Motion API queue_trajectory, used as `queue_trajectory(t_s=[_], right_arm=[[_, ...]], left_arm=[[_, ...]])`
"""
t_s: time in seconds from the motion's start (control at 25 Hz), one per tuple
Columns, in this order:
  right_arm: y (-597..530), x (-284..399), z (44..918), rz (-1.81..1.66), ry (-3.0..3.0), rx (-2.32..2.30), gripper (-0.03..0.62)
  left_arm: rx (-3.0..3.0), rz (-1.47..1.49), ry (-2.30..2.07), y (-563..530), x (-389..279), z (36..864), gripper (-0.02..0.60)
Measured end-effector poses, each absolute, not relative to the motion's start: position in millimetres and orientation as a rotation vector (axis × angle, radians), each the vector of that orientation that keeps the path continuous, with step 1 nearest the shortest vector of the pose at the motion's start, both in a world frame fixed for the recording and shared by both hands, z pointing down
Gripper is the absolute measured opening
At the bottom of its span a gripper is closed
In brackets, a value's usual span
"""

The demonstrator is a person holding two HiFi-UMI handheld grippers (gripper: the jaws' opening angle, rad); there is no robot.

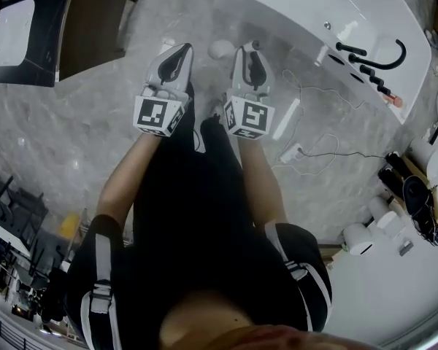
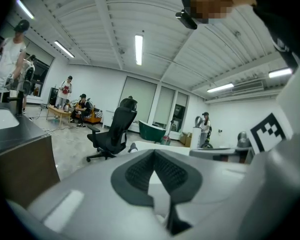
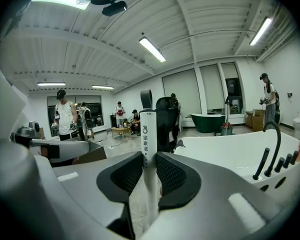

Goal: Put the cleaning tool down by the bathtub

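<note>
1. The right gripper (image 3: pixel 150 156) was clenched on the cleaning tool (image 3: pixel 148 129), whose white handle stood upright between its jaws. The left gripper (image 2: pixel 153 153) was closed on nothing.
2. The bathtub (image 3: pixel 225 151) lay ahead and to the right of the right gripper. The step would probably go best by lowering the tool to the floor (image 1: pixel 95 122) beside the tub wall and letting go only once it rested steadily.
3. Above the jaws, the handle bore a small logo and three Chinese characters, seemingly 宝家洁.
</note>
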State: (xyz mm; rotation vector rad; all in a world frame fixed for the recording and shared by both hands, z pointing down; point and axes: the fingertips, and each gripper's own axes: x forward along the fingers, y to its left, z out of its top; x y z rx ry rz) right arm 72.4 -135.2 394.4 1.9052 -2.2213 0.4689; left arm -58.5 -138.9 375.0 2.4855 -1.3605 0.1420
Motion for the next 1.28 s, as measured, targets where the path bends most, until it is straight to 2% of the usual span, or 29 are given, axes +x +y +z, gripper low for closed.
queue_trajectory(t_s=[0.68, 1.28], right_arm=[[-195, 60, 563, 0.542, -2.012, 1.980, 0.089], [-214, 46, 679, 0.613, -1.921, 1.993, 0.089]], left_arm=[[2.489, 0.122, -1.336, -207, -84, 498, 0.008], [2.502, 0.139, -1.271, -228, -87, 561, 0.008]])
